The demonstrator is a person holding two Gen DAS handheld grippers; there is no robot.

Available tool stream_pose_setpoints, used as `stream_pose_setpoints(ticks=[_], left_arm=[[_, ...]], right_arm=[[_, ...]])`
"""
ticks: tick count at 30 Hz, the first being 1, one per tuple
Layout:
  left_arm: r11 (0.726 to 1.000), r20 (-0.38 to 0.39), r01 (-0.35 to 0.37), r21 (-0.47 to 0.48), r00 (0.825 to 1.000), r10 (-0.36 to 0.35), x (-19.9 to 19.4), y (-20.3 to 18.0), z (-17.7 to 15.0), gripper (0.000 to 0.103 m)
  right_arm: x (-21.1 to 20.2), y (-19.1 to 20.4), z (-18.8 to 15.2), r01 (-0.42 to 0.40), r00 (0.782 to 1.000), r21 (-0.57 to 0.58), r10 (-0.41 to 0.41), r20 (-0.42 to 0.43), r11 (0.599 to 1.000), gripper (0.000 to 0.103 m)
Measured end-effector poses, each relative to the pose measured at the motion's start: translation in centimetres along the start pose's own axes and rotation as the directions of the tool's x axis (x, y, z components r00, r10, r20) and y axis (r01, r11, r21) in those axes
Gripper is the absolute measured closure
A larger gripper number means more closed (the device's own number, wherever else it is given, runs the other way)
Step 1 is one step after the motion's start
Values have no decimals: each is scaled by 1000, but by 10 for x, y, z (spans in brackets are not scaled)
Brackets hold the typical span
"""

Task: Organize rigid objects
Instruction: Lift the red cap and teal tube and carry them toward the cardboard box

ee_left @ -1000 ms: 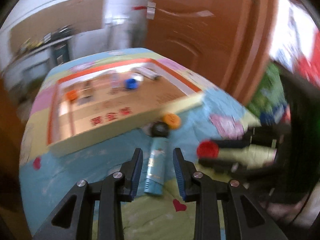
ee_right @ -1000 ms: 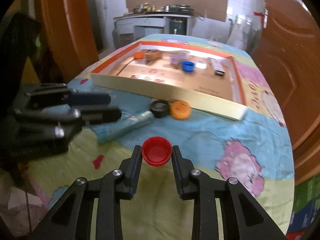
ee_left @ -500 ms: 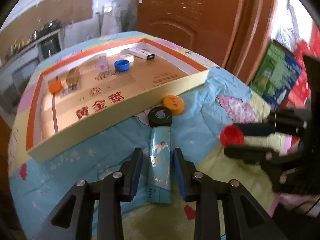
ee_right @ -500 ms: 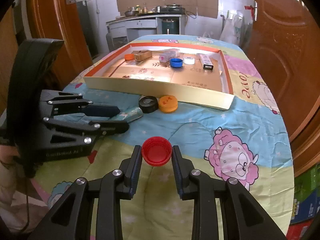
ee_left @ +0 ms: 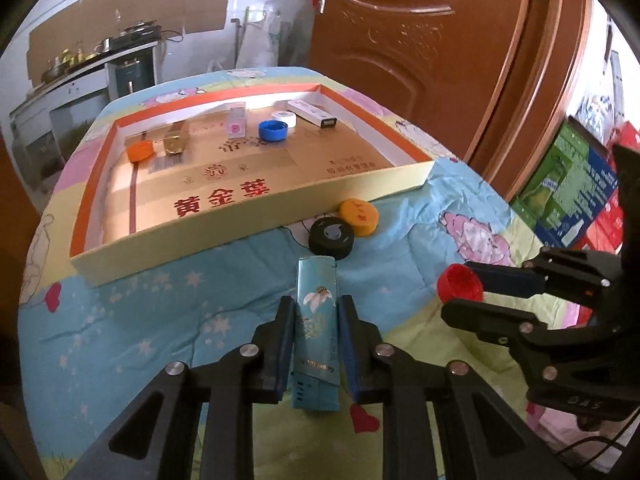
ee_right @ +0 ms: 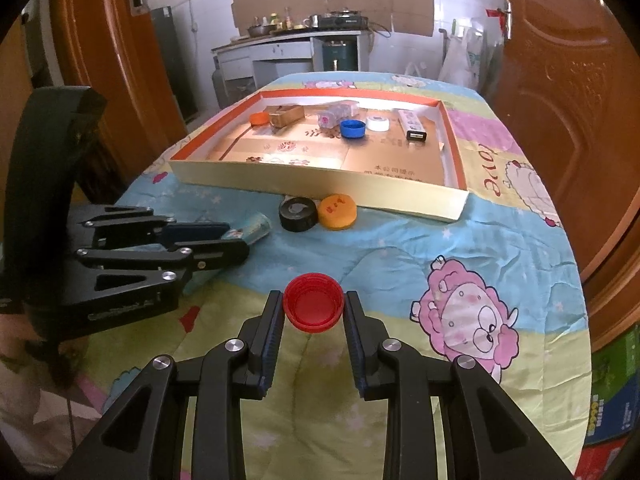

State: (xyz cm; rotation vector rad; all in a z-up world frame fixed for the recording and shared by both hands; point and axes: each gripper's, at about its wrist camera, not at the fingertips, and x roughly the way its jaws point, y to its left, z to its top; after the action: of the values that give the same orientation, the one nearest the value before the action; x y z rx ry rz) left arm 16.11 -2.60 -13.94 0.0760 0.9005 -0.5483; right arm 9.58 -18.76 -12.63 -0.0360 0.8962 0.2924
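Both my views are bright and sharp in the middle, with no motion blur. Daylight pours in from the far end of the room, washing the white wall [ee_right: 400, 52] pale and putting glare along the far inner edge of the tray [ee_left: 256, 98]. In the left view the upper right of the frame burns out almost to white. The doors [ee_right: 568, 92] bend hard toward the edges, and black corners ring each frame. Shadows under the caps on the blanket [ee_right: 400, 248] are short and soft.

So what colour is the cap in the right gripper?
Red: the cap sits between the right gripper's pads, clearest in the right wrist view.
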Motion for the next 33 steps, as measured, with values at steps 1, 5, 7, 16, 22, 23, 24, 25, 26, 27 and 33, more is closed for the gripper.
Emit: stream_pose_setpoints(ticks=[1, 5, 7, 16, 22, 23, 24, 25, 26, 27, 33], left_arm=[[1000, 8, 2, -5, 1000, -2, -3, 0, 0, 81], [1000, 43, -7, -17, 999, 8, -17, -1, 2, 81], [1000, 64, -3, -29, 998, 5, -24, -2, 4, 81], [995, 167, -15, -95, 986, 31, -53, 3, 20, 81], [990, 196, -16, -138, 980, 43, -58, 12, 26, 81], [990, 199, -19, -140, 979, 47, -59, 13, 27, 81], [989, 203, -24, -144, 978, 53, -59, 14, 28, 81], [989, 205, -28, -146, 977, 58, -59, 15, 30, 81], [988, 206, -29, -149, 977, 60, -60, 17, 31, 81], [988, 207, -29, -152, 976, 61, -59, 18, 32, 81], [984, 220, -43, -174, 972, 82, -60, 27, 38, 81]], right_arm=[[0, 0, 1, -2, 1000, 0, 2, 2, 1000, 73], [-1, 4, 3, -7, 1000, -3, 7, 7, 1000, 73], [-2, 6, 3, -9, 1000, -5, 9, 10, 1000, 73], [-12, 11, 20, -14, 998, -9, 15, 56, 1000, 73], [-16, 15, 33, -21, 997, -26, 23, 79, 999, 73], [-16, 15, 35, -23, 996, -28, 25, 82, 999, 73], [-16, 15, 38, -24, 996, -30, 26, 86, 999, 73], [-16, 15, 40, -26, 996, -31, 28, 89, 999, 73], [-16, 15, 42, -27, 995, -33, 30, 91, 999, 73], [-15, 15, 44, -27, 995, -34, 30, 94, 999, 73], [-10, 15, 56, -32, 995, -43, 36, 98, 999, 73]])
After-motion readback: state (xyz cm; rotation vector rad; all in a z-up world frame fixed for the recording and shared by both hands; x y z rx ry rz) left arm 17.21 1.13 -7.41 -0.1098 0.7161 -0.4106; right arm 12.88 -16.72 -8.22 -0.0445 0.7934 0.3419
